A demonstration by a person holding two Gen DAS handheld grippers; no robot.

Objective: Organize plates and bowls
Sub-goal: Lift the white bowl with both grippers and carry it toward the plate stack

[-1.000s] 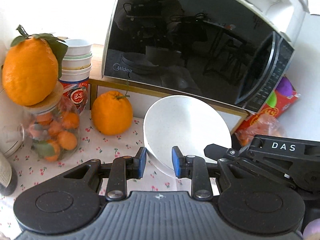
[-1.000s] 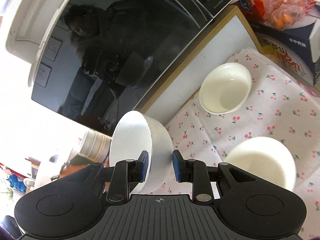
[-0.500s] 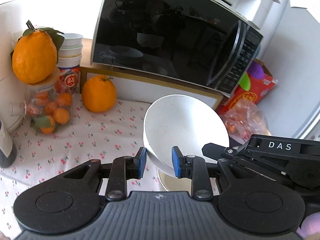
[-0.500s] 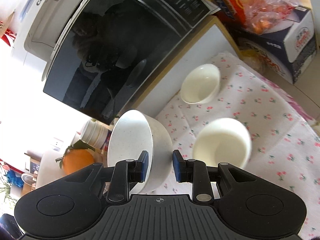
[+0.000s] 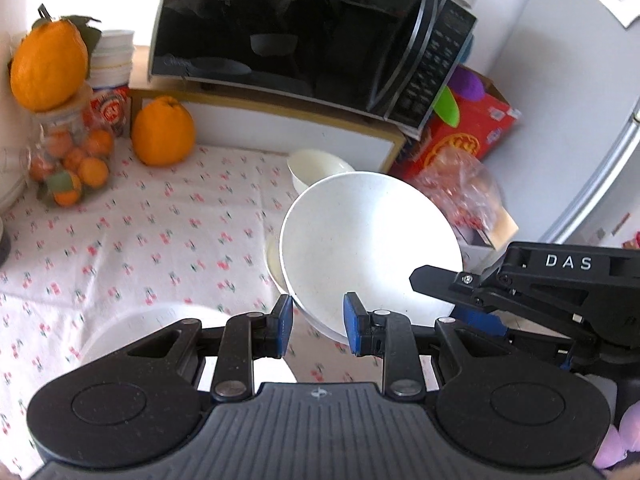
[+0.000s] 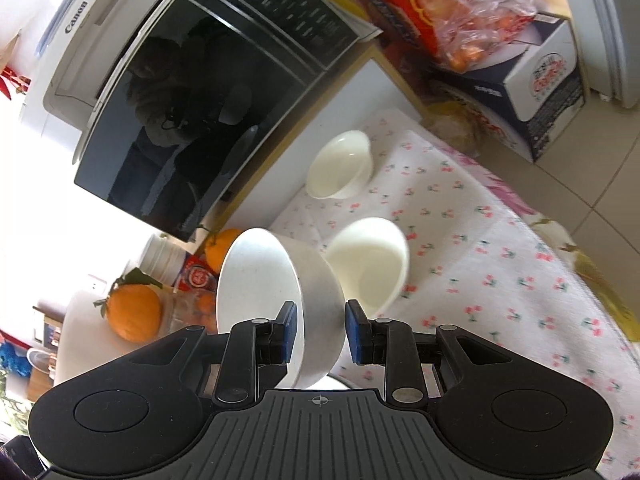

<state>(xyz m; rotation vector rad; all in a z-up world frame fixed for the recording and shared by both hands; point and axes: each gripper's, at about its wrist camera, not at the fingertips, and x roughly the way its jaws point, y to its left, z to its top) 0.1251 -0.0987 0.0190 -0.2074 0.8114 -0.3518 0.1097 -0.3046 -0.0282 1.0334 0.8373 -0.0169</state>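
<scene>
A speckled white bowl is clamped at its rim by both the left gripper and the right gripper — held tilted above the tabletop, over a cream bowl; a second cream bowl sits beyond.

We see a big black microwave on a wooden shelf. A fat orange sits below it on the cherry cloth. A jar of little oranges stands near, with a red box far off.
</scene>
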